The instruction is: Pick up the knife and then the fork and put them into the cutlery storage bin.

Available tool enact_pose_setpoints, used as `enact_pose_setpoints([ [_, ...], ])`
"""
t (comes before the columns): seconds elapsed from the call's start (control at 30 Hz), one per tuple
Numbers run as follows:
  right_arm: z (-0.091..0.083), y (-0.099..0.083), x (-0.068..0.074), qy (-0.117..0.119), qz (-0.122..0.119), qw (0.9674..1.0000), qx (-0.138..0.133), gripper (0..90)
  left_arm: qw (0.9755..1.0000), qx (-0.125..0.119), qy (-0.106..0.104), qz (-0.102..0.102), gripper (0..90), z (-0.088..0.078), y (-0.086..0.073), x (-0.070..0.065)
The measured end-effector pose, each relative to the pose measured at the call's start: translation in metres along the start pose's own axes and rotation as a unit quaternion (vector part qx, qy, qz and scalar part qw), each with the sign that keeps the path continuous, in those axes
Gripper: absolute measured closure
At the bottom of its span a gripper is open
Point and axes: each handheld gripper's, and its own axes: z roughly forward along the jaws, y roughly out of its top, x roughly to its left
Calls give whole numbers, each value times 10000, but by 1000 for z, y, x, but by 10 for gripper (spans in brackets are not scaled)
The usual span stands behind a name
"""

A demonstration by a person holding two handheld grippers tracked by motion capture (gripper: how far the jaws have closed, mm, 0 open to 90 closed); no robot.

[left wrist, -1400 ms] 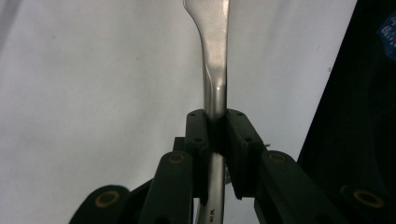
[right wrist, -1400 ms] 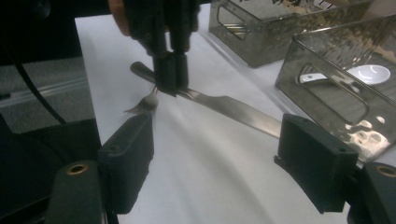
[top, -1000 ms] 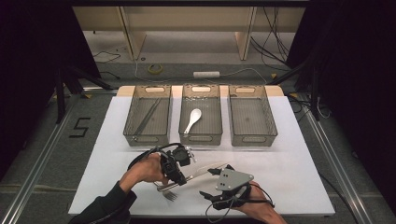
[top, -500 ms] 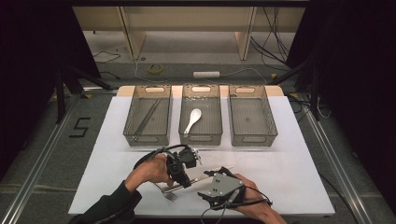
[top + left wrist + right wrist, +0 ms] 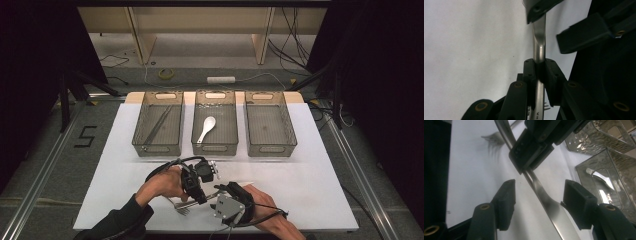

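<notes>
A white tabletop (image 5: 310, 175) carries three clear bins in a row at its far side: the left bin (image 5: 157, 131) holds thin dark sticks, the middle bin (image 5: 215, 129) a white spoon (image 5: 205, 128), and the right bin (image 5: 270, 130) stands beside them. Near the front edge, two hands meet over a metal fork (image 5: 186, 205). The left tool (image 5: 197, 192) is clamped on the fork's handle; in the left gripper view its two black pads (image 5: 530, 72) press the shiny handle (image 5: 539, 47) from both sides, and the fork runs straight up between them, tines (image 5: 546, 107) showing low behind the pads. The fork's tines (image 5: 182, 209) rest close to the tabletop, pointing toward the person. The right tool (image 5: 225, 192) sits just beside the left one, at the handle's other end. In the right gripper view its jaws have just been closing, with the handle (image 5: 544, 200) passing slantwise between the pads (image 5: 507, 200); a gap shows beside the left pad, while the right pad lies against or just next to the handle's edge.
</notes>
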Motion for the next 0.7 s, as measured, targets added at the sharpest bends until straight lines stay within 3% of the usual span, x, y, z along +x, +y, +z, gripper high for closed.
enact_pose_setpoints([
  [0.23,5,1,3,-34,-320,9994,105,534,10000,66,-47,40,794,2,5,-8],
  [0.33,5,1,1,16,-594,9981,183,566,9999,122,-64,58,794,3,6,-11],
  [0.37,5,1,2,12,-614,9980,173,575,9999,112,-46,79,794,3,7,-11],
  [0.4,6,1,4,13,-474,9988,143,584,9999,116,-51,56,794,3,7,-12],
  [0.57,7,1,4,8,-812,9965,180,635,9998,132,-80,84,794,2,8,-11],
  [0.7,9,1,6,-5,-907,9956,245,677,9998,120,-139,110,794,1,9,-13],
])
